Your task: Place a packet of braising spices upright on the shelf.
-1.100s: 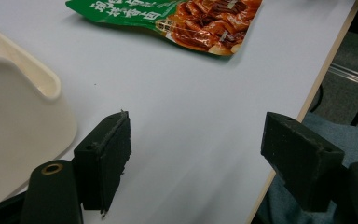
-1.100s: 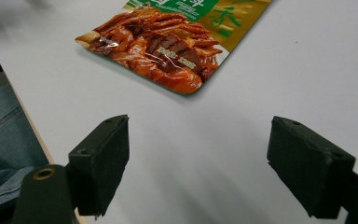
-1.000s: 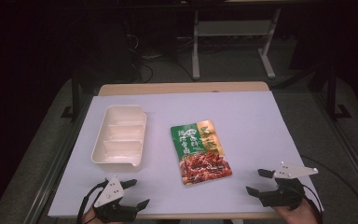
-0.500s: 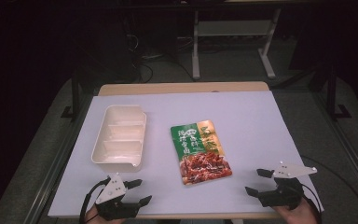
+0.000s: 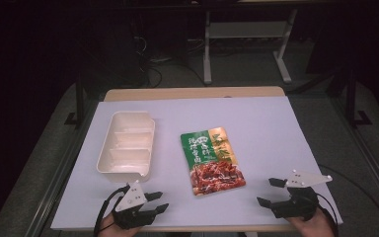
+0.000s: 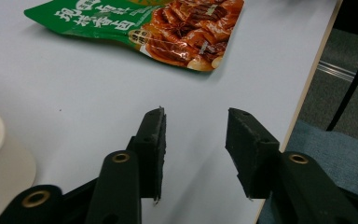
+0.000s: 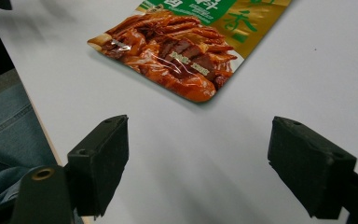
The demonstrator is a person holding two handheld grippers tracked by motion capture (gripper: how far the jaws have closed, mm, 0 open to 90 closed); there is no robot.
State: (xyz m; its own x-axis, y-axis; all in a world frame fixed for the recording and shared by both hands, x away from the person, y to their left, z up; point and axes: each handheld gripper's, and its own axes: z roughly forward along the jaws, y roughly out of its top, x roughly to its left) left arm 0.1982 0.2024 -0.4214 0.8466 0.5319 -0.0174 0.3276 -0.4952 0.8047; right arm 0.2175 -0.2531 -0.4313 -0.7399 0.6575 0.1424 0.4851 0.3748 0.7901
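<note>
A green and orange food pouch (image 5: 211,160) is seen lying flat on the white table (image 5: 266,128), ahead of and between both grippers. The left gripper (image 5: 155,203) is held with jaws parted, nothing between them. The right gripper (image 5: 269,191) is spread wider, also empty. A cream compartment tray (image 5: 126,143) is seen ahead of the left gripper.

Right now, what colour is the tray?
Cream-white tray, plain with no pattern; the high view shows it best.
</note>
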